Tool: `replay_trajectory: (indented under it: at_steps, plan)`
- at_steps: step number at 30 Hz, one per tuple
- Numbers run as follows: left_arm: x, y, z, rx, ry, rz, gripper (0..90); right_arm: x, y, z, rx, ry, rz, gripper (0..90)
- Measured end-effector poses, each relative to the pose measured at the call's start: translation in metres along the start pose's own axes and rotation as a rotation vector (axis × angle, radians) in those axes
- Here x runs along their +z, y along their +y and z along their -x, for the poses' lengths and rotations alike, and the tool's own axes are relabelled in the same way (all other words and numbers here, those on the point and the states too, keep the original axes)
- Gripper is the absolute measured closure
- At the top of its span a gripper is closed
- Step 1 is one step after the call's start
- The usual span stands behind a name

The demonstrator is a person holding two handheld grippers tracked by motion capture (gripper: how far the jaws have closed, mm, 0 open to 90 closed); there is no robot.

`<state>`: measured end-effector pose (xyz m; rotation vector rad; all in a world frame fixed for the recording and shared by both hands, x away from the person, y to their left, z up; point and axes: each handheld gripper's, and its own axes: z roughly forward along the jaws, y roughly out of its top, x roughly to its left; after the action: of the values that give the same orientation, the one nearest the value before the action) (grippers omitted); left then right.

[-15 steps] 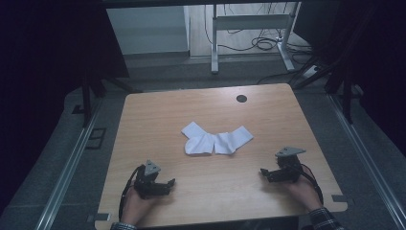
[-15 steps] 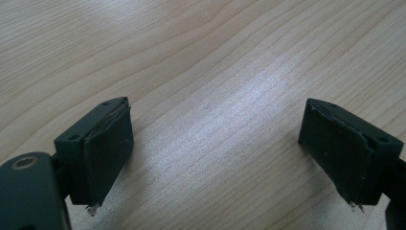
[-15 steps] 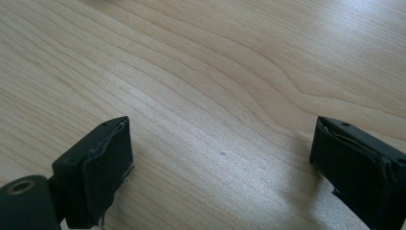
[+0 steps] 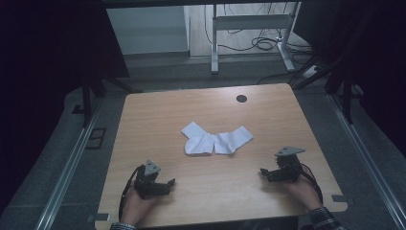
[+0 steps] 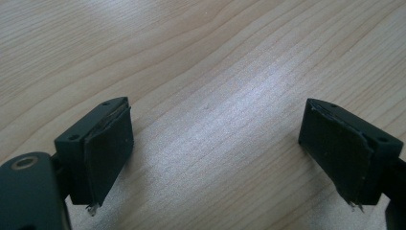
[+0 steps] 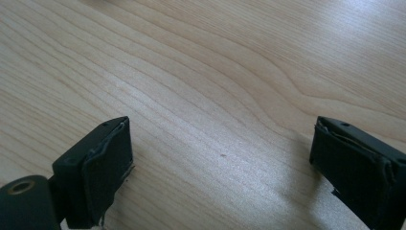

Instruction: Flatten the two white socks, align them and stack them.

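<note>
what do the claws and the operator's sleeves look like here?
Both the left claw and right claw are black, each topped by a grey three-cornered plate, with a dark cable looping back by the hand. The jaws are blocky with black pads frayed at the edges. A plaid cuff shows at the right wrist.

socks (image 4: 216, 141) mid-table (image 4: 158, 110), left gripper (image 4: 168, 186) near-left, right gripper (image 4: 265, 173) near-right

Two white socks (image 4: 216, 140) lie in the middle of the wooden table (image 4: 158, 115), well apart from the left gripper (image 4: 167, 184) and right gripper (image 4: 265, 172).
</note>
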<state>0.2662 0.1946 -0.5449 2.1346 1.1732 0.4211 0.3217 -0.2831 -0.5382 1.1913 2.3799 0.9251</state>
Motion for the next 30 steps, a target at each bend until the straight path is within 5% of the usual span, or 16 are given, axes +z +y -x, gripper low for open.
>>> replay_trajectory:
  at_steps: [17,30]
  plan:
    - [0.0,0.0,0.0,0.0,0.0,0.0,11.6,-0.0009,0.0026,0.0,-0.016,0.016,-0.007,13.3]
    - [0.0,0.0,-0.0001,0.0,0.0,0.0,11.6,-0.0057,0.0094,0.0,0.019,0.042,-0.005,23.5]
